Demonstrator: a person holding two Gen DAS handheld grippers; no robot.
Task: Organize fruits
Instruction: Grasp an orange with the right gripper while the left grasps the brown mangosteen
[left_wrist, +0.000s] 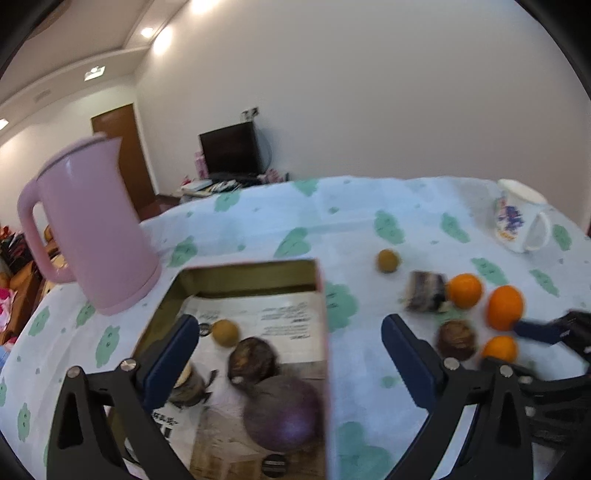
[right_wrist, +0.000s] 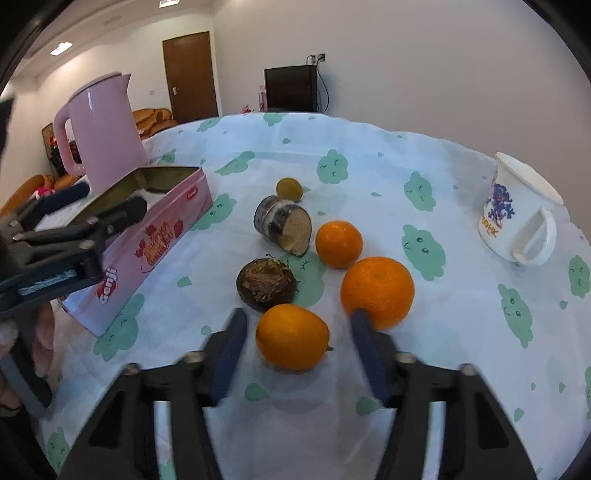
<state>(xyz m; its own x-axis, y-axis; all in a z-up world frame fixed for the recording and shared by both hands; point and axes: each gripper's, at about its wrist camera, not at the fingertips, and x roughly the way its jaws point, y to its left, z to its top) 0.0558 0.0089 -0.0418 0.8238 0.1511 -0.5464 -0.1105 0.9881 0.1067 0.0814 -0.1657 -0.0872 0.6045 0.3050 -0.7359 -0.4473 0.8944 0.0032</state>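
A pink tin box (right_wrist: 147, 243) stands open on the left of the table; it also shows in the left wrist view (left_wrist: 320, 295). Inside lie a small yellow fruit (left_wrist: 224, 332), a brown fruit (left_wrist: 253, 360) and a purple fruit (left_wrist: 282, 411). My left gripper (left_wrist: 290, 332) is open and empty above the box's right wall. My right gripper (right_wrist: 297, 326) is open around a small orange (right_wrist: 291, 341) on the cloth, not touching it. Beside it lie a big orange (right_wrist: 376, 291), another orange (right_wrist: 339, 243), a brown fruit (right_wrist: 265, 284), a cut dark stalk piece (right_wrist: 282, 224) and a small yellow fruit (right_wrist: 290, 189).
A pink kettle (right_wrist: 105, 133) stands behind the box at the table's left. A white printed mug (right_wrist: 517, 218) stands at the right. The table wears a white cloth with green clouds (right_wrist: 424, 184). The left gripper also shows at the left of the right wrist view (right_wrist: 74, 221).
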